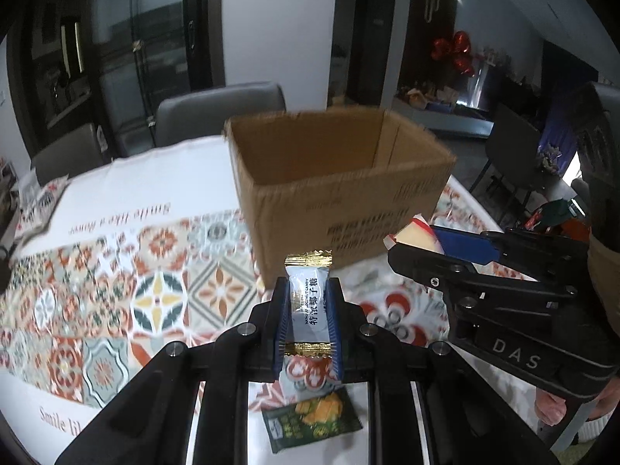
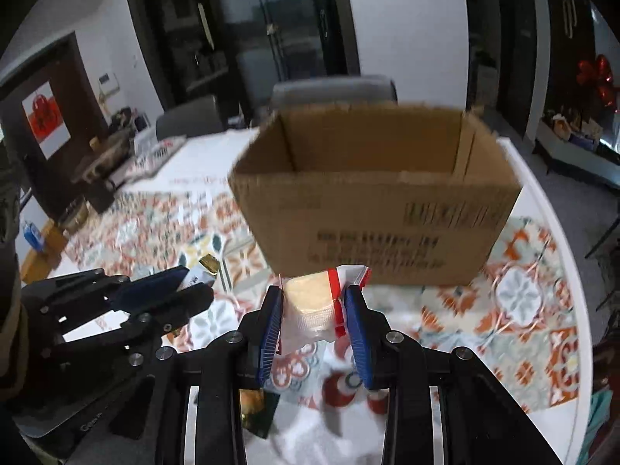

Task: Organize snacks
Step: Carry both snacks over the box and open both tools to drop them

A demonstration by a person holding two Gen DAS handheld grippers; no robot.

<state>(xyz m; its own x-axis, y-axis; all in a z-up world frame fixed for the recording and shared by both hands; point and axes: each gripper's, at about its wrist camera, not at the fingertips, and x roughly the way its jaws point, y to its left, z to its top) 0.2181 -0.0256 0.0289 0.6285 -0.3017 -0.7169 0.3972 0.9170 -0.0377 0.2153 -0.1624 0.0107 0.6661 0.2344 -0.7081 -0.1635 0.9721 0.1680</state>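
Observation:
My left gripper (image 1: 308, 290) is shut on a white candy packet with gold ends (image 1: 308, 302), held above the table just short of an open cardboard box (image 1: 341, 201). My right gripper (image 2: 314, 302) is shut on a clear red-striped packet holding a pale cracker (image 2: 312, 306), also just short of the box (image 2: 372, 213). Each gripper shows in the other's view: the right one (image 1: 410, 240) with its packet, the left one (image 2: 193, 275) with its candy. A green snack packet (image 1: 312, 418) lies on the table below the left gripper; it also shows under the right gripper (image 2: 257, 407).
The round table has a patterned tile cloth (image 1: 116, 290) with a white edge at the right (image 2: 562, 232). Grey chairs (image 1: 221, 112) stand behind it. Clutter (image 2: 100, 162) sits on the far left of the table. The box's inside floor is hidden.

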